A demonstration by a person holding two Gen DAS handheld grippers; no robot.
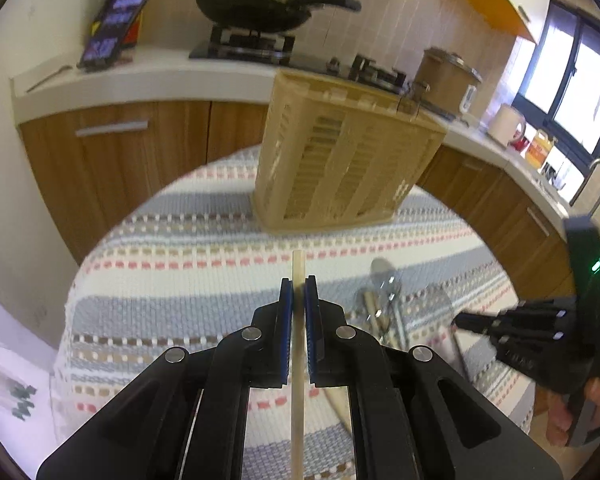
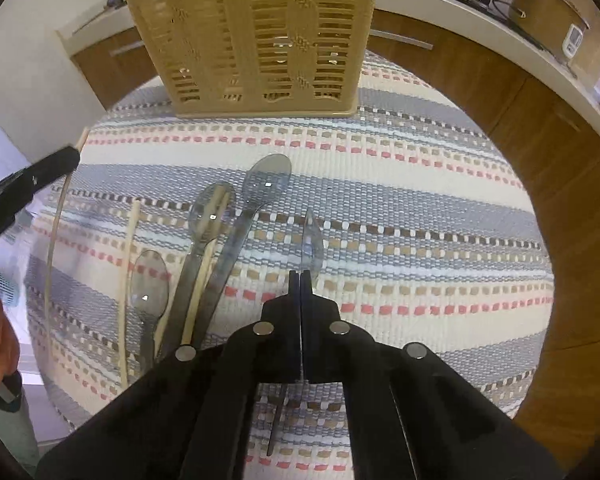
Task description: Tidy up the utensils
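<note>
My left gripper point(image 1: 299, 280) is shut on a pale wooden chopstick point(image 1: 298, 360), held above the striped cloth in front of the tan slotted utensil basket point(image 1: 340, 164). My right gripper point(image 2: 301, 274) is shut on a clear plastic spoon point(image 2: 313, 244), bowl pointing toward the basket point(image 2: 256, 36). On the cloth to its left lie more clear spoons point(image 2: 266, 184) and chopsticks point(image 2: 129, 280). The right gripper shows at the right edge of the left wrist view point(image 1: 460, 320); the left gripper with its chopstick shows at the left of the right wrist view point(image 2: 74, 152).
A round table with a striped woven cloth point(image 2: 420, 200) carries everything. Behind it runs a kitchen counter point(image 1: 160, 80) with a stove and black pan point(image 1: 260, 8), a brown cooker point(image 1: 448, 76), a mug point(image 1: 506, 124) and wooden cabinets below.
</note>
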